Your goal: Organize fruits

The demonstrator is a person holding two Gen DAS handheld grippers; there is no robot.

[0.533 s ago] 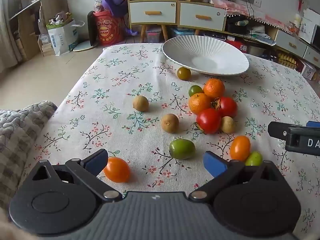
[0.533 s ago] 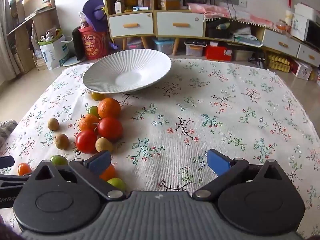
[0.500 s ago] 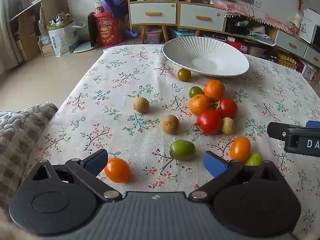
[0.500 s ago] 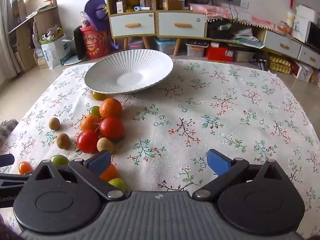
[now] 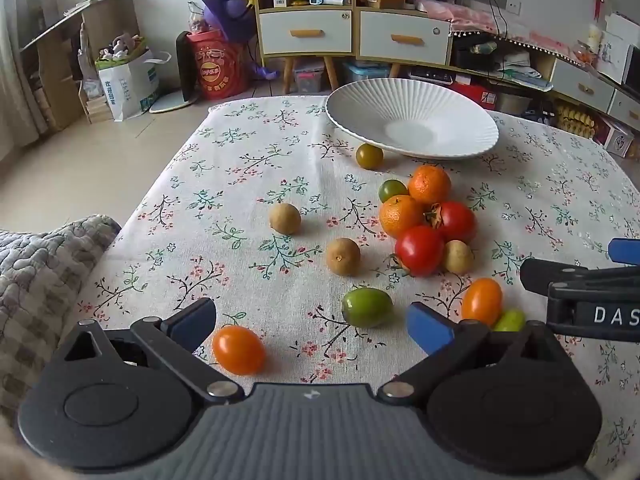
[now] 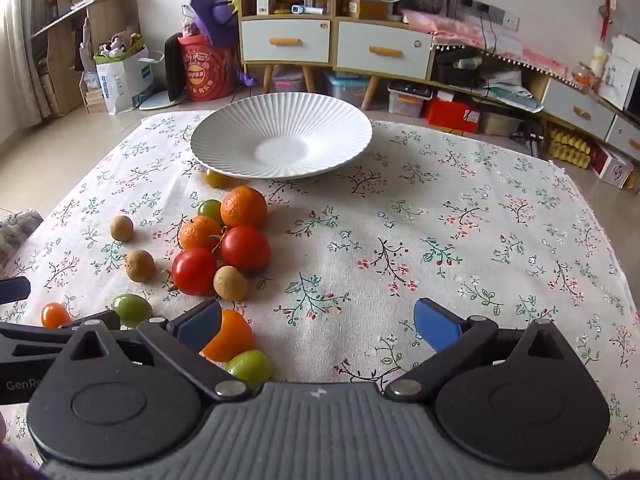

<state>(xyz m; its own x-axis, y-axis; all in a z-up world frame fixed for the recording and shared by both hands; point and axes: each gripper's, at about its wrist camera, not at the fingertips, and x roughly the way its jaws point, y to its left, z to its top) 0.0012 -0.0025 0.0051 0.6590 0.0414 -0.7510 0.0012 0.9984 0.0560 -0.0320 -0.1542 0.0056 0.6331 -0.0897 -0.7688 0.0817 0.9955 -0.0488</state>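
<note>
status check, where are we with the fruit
Left hand-held gripper open, empty. Right hand-held gripper open, empty. Fruit all on the tablecloth, plate bare. Nothing blocking.

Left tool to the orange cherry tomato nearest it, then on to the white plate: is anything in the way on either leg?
Nothing lies between the open left tool and the orange cherry tomato by its left finger. Toward the white plate, the green tomato and the mandarin-and-tomato cluster sit on the cloth; lifting over should avoid them.
</note>
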